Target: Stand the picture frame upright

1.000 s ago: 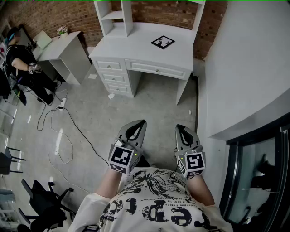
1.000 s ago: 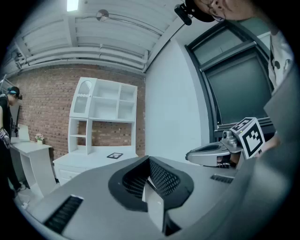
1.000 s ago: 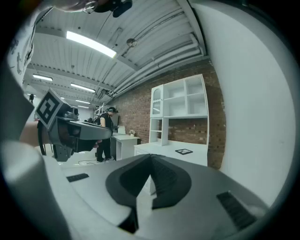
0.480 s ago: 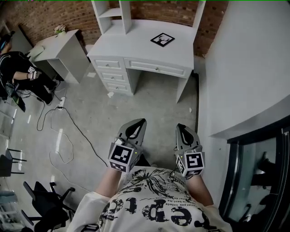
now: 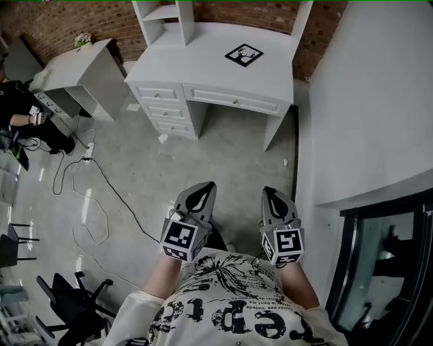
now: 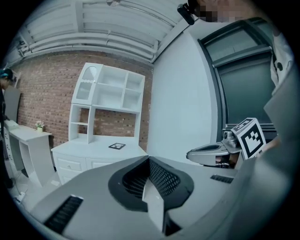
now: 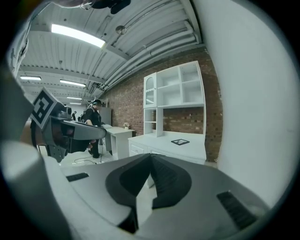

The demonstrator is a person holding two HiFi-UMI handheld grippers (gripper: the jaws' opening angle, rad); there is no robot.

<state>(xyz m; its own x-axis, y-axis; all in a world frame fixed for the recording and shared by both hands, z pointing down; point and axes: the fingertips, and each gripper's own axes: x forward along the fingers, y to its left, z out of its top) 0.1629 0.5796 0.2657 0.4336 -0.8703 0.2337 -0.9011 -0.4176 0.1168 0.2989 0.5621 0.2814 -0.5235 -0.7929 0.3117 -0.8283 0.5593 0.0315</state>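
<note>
A black picture frame point(image 5: 243, 55) with a white deer-head picture lies flat on the right part of the white desk point(image 5: 196, 57), far ahead of me. It shows small in the left gripper view point(image 6: 117, 146) and the right gripper view point(image 7: 180, 141) too. My left gripper point(image 5: 208, 186) and right gripper point(image 5: 266, 192) are held side by side close to my chest, over the concrete floor, well short of the desk. Both are shut with nothing between their jaws.
The desk carries a white shelf hutch point(image 5: 166, 17) at its back and drawers point(image 5: 162, 111) on its left. A second white desk point(image 5: 78, 67) stands at the left. A person point(image 5: 20, 118) sits at far left, cables point(image 5: 95, 196) lie on the floor, a white wall point(image 5: 365, 101) runs along my right.
The desk and frame have shifted slightly right and up in the head view as I came a little closer. Both grippers keep their pose and stay shut.
</note>
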